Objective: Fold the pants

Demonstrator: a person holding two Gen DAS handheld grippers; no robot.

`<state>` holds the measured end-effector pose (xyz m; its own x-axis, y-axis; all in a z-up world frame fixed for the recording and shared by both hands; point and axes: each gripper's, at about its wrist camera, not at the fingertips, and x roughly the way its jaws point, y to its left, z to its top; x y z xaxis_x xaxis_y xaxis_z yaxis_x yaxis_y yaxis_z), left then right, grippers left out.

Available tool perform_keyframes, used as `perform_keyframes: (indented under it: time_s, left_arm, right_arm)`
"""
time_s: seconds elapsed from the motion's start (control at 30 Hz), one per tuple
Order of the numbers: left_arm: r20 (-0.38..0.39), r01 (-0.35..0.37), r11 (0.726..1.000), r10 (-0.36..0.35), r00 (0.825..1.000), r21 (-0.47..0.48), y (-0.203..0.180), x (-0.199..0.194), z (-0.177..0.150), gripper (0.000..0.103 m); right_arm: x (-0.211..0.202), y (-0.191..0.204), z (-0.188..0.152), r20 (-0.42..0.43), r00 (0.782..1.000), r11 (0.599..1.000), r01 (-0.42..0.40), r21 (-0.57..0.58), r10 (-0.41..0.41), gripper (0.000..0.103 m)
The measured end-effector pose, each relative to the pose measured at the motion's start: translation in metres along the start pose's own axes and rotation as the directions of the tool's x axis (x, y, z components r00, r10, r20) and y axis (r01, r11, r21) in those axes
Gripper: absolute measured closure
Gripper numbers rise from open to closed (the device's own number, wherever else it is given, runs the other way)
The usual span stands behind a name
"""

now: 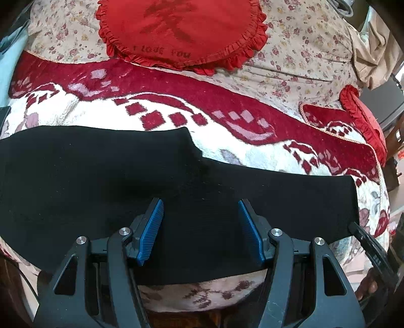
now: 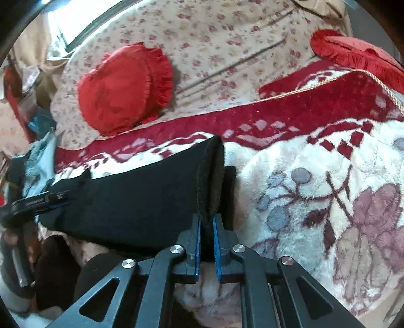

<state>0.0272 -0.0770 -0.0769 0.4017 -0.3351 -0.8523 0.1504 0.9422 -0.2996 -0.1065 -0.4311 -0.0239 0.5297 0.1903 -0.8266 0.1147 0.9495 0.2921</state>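
Left gripper (image 1: 200, 230): black angular linkage arms with triangular cut-outs, round silver pivot screws, ribbed blue pads on both fingers. Right gripper (image 2: 207, 246): same build, black frame, silver screws, blue pads. Lettering on one black finger, seen side-on, possibly a brand mark; unreadable.

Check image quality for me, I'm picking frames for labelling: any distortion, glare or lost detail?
Left wrist view: strong fisheye bending, dark corners; the black pants read as a nearly featureless mass. Right wrist view: same curvature, blown-out window glare at upper left; the right gripper, shut on the pants' edge, is sharp, and the fleece blanket looks soft.
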Motion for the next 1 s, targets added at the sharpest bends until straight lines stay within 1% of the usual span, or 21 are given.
perform_keyframes:
  time_s: [0.1, 0.2, 0.3, 0.43, 0.47, 0.53, 0.57, 0.63, 0.7, 0.8, 1.0]
  left_arm:
    - [-0.002, 0.001, 1.0, -0.001, 1.0, 0.016, -0.005, -0.001, -0.002, 0.042]
    - [-0.005, -0.001, 1.0, 0.001, 1.0, 0.024, -0.007, 0.0, -0.004, 0.042]
    - [-0.01, -0.002, 0.999, 0.003, 1.0, 0.033, -0.011, 0.002, -0.005, 0.042]
    - [-0.013, 0.002, 0.998, -0.001, 1.0, 0.06, -0.019, 0.002, -0.006, 0.042]
    - [-0.011, 0.006, 0.997, -0.005, 1.0, 0.073, -0.023, 0.001, -0.006, 0.042]
    - [-0.011, 0.008, 0.995, -0.007, 1.0, 0.097, -0.031, 0.002, -0.005, 0.042]
    - [-0.016, 0.017, 0.993, -0.015, 1.0, 0.116, -0.038, 0.004, -0.004, 0.042]
    - [-0.022, 0.036, 0.988, -0.033, 0.999, 0.147, -0.051, 0.006, -0.002, 0.038]
    - [-0.034, 0.073, 0.978, -0.068, 0.997, 0.193, -0.071, 0.01, 0.0, 0.035]
    - [-0.072, 0.118, 0.965, -0.104, 0.992, 0.235, -0.097, 0.02, 0.004, 0.035]
    - [-0.104, 0.118, 0.931, -0.087, 0.991, 0.345, -0.144, 0.04, 0.005, 0.035]
  right_arm:
    - [-0.009, 0.006, -0.006, -0.001, 1.0, 1.0, -0.009, -0.008, 0.009, 0.096]
    - [-0.009, 0.005, -0.012, -0.014, 1.0, 1.0, 0.005, -0.007, -0.005, 0.096]
    - [0.01, -0.007, -0.017, -0.05, 0.998, 0.999, 0.033, 0.019, -0.032, 0.096]
    - [0.035, -0.023, -0.019, -0.071, 0.997, 0.996, 0.026, 0.089, -0.02, 0.095]
    - [0.034, -0.024, -0.019, -0.056, 0.998, 0.995, 0.029, 0.099, -0.024, 0.093]
    - [0.029, -0.028, -0.02, -0.039, 0.999, 0.993, 0.032, 0.112, -0.028, 0.085]
    - [0.025, -0.029, -0.02, -0.034, 0.999, 0.993, 0.041, 0.112, -0.038, 0.083]
    - [0.016, -0.033, -0.021, -0.021, 0.999, 0.993, 0.036, 0.113, -0.034, 0.074]
    - [0.013, -0.037, -0.024, -0.011, 1.0, 0.991, 0.013, 0.134, -0.012, 0.067]
    - [0.018, -0.043, -0.03, -0.011, 1.0, 0.985, -0.022, 0.173, 0.024, 0.066]
    - [0.024, -0.043, -0.033, 0.0, 0.997, 0.979, -0.071, 0.191, 0.072, 0.063]
